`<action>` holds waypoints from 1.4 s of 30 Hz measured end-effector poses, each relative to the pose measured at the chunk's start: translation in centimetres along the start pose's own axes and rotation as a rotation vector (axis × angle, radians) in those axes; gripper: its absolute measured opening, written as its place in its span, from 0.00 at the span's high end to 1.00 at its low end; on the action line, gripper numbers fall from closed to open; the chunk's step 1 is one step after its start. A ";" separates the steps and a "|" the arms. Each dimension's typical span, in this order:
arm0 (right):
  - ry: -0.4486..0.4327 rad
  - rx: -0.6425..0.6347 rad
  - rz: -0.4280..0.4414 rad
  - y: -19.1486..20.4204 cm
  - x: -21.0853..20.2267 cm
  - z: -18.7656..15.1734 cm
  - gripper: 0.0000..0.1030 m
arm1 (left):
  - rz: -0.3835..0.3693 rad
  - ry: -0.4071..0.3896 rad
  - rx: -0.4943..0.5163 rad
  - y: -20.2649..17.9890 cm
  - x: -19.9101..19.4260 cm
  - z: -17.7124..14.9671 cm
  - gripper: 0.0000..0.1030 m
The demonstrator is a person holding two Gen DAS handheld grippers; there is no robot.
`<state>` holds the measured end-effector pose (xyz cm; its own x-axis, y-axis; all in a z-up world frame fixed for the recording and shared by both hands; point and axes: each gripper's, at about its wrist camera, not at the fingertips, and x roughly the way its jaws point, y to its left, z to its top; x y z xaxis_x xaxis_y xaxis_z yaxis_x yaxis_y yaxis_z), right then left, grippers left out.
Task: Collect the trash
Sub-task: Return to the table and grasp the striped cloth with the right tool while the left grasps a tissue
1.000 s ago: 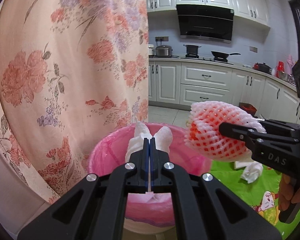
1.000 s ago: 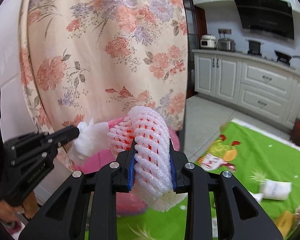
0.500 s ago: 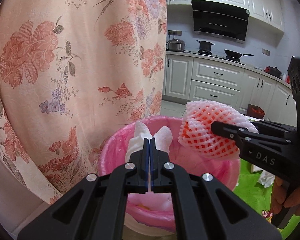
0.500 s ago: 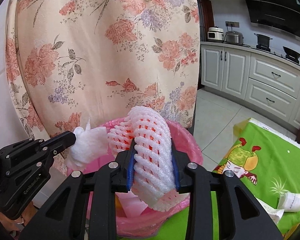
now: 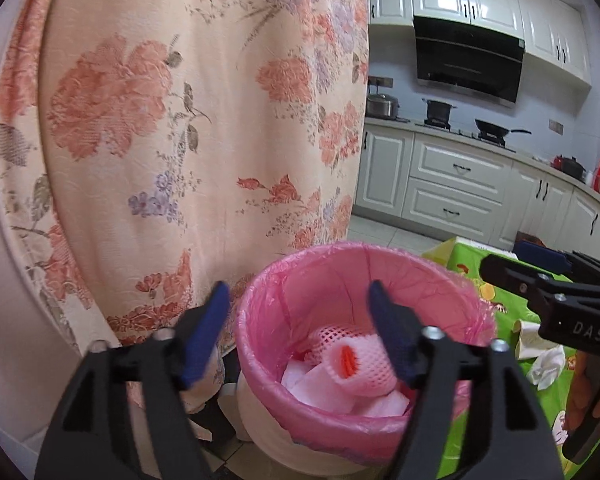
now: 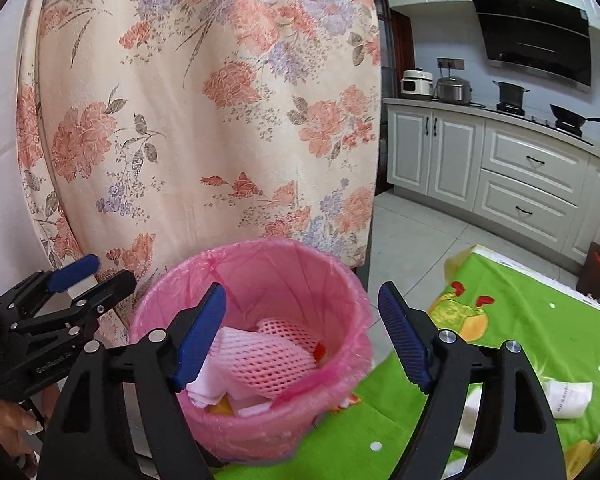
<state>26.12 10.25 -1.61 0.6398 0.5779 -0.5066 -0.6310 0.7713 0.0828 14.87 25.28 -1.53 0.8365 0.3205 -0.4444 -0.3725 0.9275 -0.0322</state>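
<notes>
You're working in a kitchen with white cabinets [image 6: 452, 152], a floral curtain [image 6: 204, 112] hanging behind the bin and a green cartoon-print mat [image 6: 540, 320] covering the surface at right. Both your left tool [image 5: 298, 322] and right tool [image 6: 302, 334] are standing released, jaws having just been opening, nothing between them. The foam fruit net [image 6: 272, 354] is lying inside the pink-lined bin [image 6: 340, 280] on white tissues [image 5: 312, 380], below both tools.

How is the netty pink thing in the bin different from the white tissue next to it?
The foam net is pink, full of holes and rolled like a tube; the tissue is plain white and crumpled. The foam net lies on top, the tissue partly beneath. Both are inside the pink-lined bin.
</notes>
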 end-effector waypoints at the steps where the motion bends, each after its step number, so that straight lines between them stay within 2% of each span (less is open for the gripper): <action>1: -0.001 0.000 -0.004 -0.1 -0.4 -0.1 0.27 | 0.002 -0.007 0.002 -0.2 -0.3 0.0 0.23; 4: -0.005 -0.002 -0.024 -0.3 -1.4 -0.6 0.27 | 0.001 -0.025 0.011 -0.9 -1.1 -0.1 0.14; 10: -0.016 0.006 -0.065 -1.3 -3.9 -2.0 0.27 | -0.022 -0.049 0.037 -2.3 -2.7 -0.2 0.05; 18: -0.014 0.050 -0.140 -4.1 -7.5 -4.8 0.24 | -0.121 -0.003 0.071 -5.3 -3.5 -1.5 0.05; 28: 0.021 0.131 -0.252 -8.5 -11.7 -9.7 0.23 | -0.246 0.099 0.143 -11.7 -3.0 -4.9 0.05; 42: 0.082 0.316 -0.429 -16.2 -16.4 -17.1 0.23 | -0.323 0.187 0.234 -19.2 -1.6 -8.6 0.05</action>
<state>18.33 -16.35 -9.33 0.7666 0.1800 -0.6163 -0.1494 0.9836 0.1015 17.20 5.33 -7.90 0.8000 -0.0132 -0.5999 0.0152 0.9999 -0.0018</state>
